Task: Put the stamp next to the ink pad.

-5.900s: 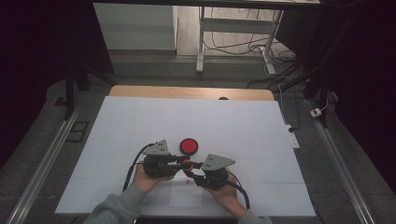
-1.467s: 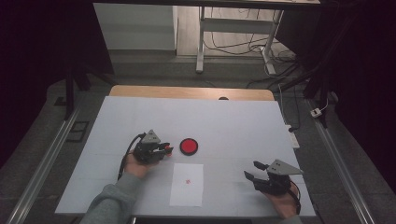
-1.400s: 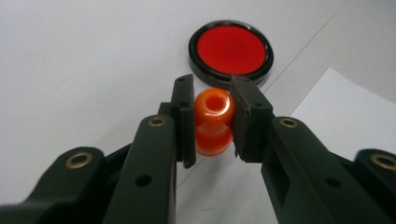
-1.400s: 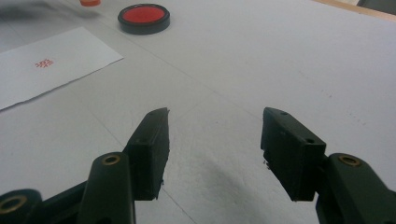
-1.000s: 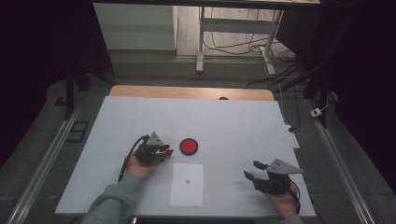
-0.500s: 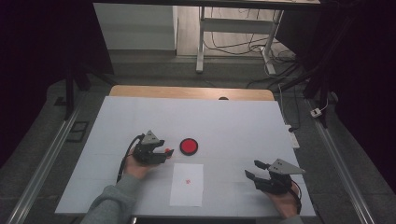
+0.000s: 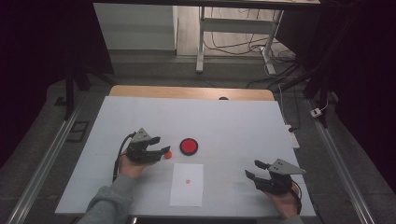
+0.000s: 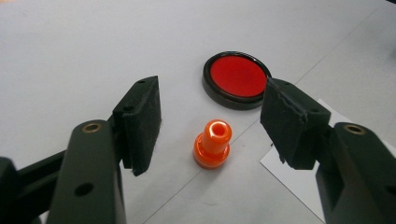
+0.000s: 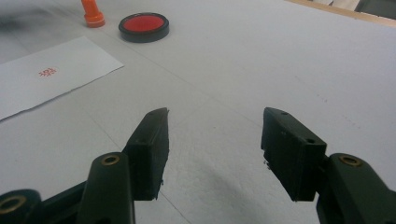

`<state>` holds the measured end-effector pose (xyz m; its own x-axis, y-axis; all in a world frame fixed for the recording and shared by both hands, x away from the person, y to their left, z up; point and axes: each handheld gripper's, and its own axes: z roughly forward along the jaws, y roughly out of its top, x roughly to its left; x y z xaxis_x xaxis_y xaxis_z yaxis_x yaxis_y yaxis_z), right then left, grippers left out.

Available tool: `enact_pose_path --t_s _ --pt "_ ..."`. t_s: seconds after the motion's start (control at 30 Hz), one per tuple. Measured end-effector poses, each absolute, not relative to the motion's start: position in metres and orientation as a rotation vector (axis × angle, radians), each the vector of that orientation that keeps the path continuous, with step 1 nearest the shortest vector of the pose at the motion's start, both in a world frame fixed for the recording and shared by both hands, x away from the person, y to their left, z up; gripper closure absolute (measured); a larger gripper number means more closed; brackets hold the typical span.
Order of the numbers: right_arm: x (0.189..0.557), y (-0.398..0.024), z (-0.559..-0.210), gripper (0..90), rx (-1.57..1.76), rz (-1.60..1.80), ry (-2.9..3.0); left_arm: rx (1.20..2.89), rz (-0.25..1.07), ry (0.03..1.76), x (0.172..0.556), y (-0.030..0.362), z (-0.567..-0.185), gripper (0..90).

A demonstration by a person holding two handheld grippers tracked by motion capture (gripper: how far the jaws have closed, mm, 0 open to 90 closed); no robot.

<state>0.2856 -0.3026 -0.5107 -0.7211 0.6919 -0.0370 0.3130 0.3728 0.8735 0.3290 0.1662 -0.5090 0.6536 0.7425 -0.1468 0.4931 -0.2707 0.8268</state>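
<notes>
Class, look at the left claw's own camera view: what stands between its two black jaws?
The orange stamp stands upright on the white table between the open left claw's jaws, touching neither.

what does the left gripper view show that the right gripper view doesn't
Left gripper view alone: the left gripper, whose jaws have just been opening, stands open around the small orange plastic stamp, pads apart from it.

Right gripper view alone: the right gripper, open over bare table, and the red stamped mark on the white paper sheet.

Both: the stamp standing upright, the round red ink pad in its black rim, and the sheet.
</notes>
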Motion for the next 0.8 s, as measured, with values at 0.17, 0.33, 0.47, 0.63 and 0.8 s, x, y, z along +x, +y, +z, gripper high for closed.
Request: enact_pose_path --t_s 0.17,0.33,0.47,0.63,0.8 --pt "0.286 -0.303 -0.51 41.4 0.874 1.299 2.239 1.939 0.333 0.948 0.321 0.172 -0.504 38.5" --pt "0.285 -0.303 -0.51 41.3 0.872 1.299 2.234 1.941 0.315 0.932 0.311 0.179 -0.5 38.3" --pt "0.285 -0.304 -0.508 41.2 0.863 1.308 2.233 1.965 0.323 0.914 0.297 0.184 -0.498 38.3" --pt "0.285 -0.305 -0.508 41.1 0.853 1.31 2.234 1.992 0.338 0.897 0.275 0.196 -0.498 37.9" --pt "0.286 -0.306 -0.508 41.1 0.845 1.309 2.247 1.995 0.333 0.904 0.255 0.211 -0.502 37.6"
